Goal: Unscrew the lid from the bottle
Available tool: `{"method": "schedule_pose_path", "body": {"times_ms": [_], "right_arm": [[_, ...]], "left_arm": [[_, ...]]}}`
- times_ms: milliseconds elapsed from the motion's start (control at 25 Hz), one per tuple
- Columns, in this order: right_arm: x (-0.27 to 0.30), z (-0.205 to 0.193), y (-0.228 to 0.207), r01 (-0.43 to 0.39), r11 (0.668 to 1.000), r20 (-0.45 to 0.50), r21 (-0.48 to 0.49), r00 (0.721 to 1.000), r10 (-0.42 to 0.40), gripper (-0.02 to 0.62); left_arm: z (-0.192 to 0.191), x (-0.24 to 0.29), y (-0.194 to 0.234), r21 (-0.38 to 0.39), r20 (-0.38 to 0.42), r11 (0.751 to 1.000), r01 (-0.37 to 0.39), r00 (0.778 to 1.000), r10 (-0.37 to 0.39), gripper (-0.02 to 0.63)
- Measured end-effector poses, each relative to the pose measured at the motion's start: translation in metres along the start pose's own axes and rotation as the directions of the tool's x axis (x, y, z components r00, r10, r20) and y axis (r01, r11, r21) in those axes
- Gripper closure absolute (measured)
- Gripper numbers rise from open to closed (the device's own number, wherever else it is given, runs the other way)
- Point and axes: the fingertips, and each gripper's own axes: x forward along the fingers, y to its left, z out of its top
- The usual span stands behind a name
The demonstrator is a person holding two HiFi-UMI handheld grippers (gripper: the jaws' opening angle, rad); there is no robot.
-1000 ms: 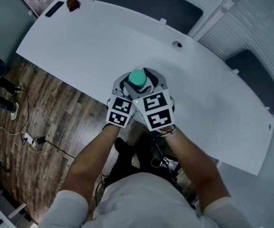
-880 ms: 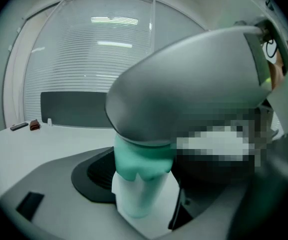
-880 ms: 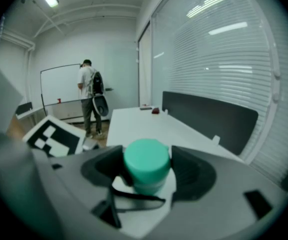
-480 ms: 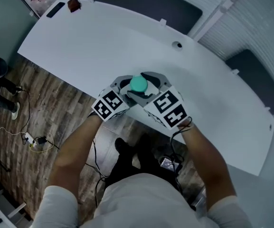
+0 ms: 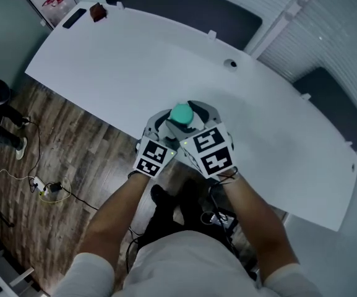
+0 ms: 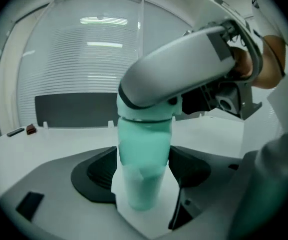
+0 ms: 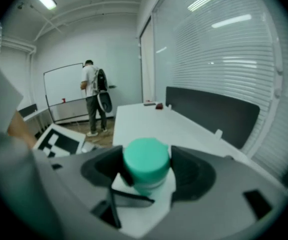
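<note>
Close under the head camera, both forearms meet over the near edge of the table [image 5: 104,60]; the left gripper [image 6: 144,176], its jaws just drawn in, clamps the body of the teal bottle [image 6: 143,139]; the right gripper [image 7: 146,176] pinches the lid [image 5: 181,112]; the lid looks still seated on the neck, so both holds seem set and the twisting-off remains; farther off, a small red object [image 5: 96,11] lies at the far corner.
</note>
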Motion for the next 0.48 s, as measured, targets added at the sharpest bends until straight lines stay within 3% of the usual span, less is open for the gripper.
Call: {"method": "schedule_pose_path", "body": {"times_ms": [120, 240, 480], "right_arm": [[0.001, 0.0, -0.005, 0.058, 0.998, 0.013, 0.037, 0.998, -0.058, 0.284], [0.001, -0.003, -0.006, 0.087, 0.995, 0.021, 0.056, 0.996, -0.089, 0.284], [-0.001, -0.002, 0.004, -0.01, 0.999, -0.003, -0.04, 1.0, 0.01, 0.284]], "left_arm": [[-0.002, 0.012, 0.003, -0.037, -0.008, 0.996, -0.08, 0.997, 0.08, 0.268], [0.001, 0.019, 0.003, -0.048, -0.018, 0.994, -0.096, 0.995, 0.095, 0.27], [0.0, 0.013, -0.004, 0.007, -0.044, 0.999, 0.048, 0.998, -0.047, 0.273]]}}
